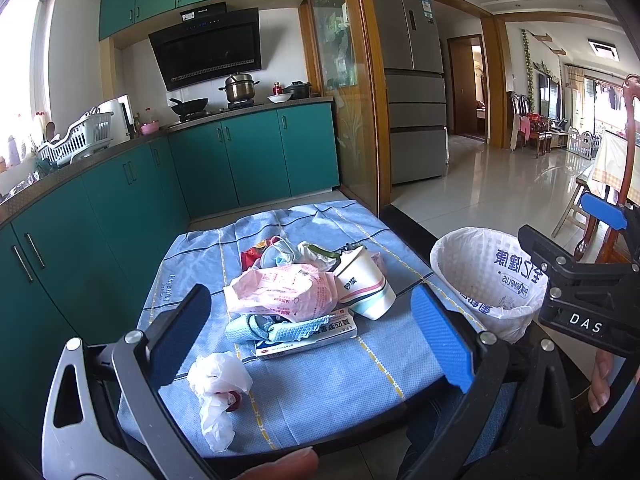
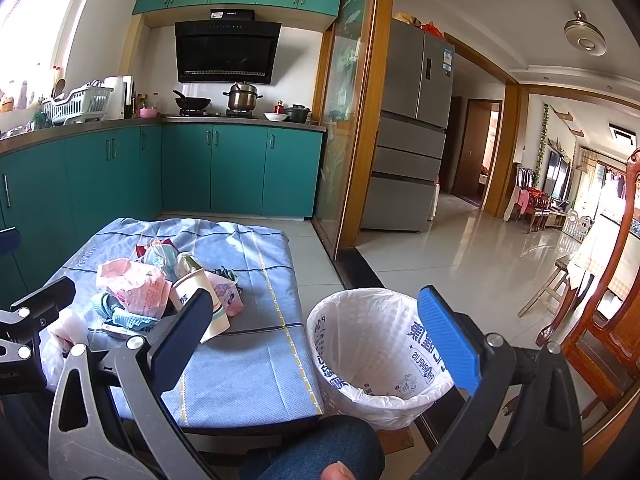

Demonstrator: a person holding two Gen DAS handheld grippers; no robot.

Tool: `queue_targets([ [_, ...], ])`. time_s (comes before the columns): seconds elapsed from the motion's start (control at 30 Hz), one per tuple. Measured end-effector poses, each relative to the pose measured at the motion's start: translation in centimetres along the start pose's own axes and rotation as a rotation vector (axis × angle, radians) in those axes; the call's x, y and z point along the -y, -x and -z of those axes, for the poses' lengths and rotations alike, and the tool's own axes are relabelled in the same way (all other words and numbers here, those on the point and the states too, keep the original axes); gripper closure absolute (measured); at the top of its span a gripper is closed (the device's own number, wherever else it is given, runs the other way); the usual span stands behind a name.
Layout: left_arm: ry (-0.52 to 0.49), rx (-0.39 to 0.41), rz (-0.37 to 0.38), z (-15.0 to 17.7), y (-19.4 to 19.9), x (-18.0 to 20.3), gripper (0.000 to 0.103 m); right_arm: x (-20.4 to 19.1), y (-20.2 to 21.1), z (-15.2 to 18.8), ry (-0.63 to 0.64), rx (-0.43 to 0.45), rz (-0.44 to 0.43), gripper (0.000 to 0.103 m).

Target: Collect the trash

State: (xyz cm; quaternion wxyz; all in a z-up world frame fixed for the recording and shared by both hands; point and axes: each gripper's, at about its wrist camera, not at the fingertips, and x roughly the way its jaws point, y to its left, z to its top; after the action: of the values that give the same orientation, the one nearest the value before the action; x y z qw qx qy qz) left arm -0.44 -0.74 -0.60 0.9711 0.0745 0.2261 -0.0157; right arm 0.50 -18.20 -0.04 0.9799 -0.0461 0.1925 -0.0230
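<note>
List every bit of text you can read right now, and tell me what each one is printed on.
"DAS": plate on the right hand-held gripper.
"PHARMPLUS", mirrored, with large Chinese characters I can't make out: liner bag of the trash bin.
Pale lettering, too blurred: edge of the blue cloth.
Red print, too small: pink bag.
Chinese print, not legible: medicine box.
Logo, unreadable: paper cup.
Label, too small: fridge.

1. The left tool (image 1: 312,328) has its two blue fingers (image 1: 442,344) spread wide apart, holding nothing.
2. The right tool (image 2: 316,344) is wide apart too, and holds nothing.
3. A thumb (image 2: 338,471) shows at the bottom edge.
</note>
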Motion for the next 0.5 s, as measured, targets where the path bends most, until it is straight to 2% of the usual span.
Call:
queue_targets([
  [0.5,0.018,-0.022,0.01,0.52,-0.97,0.05,0.003,-0.07,-0.1,0.24,0.014,-0.004,0.01,0.003],
])
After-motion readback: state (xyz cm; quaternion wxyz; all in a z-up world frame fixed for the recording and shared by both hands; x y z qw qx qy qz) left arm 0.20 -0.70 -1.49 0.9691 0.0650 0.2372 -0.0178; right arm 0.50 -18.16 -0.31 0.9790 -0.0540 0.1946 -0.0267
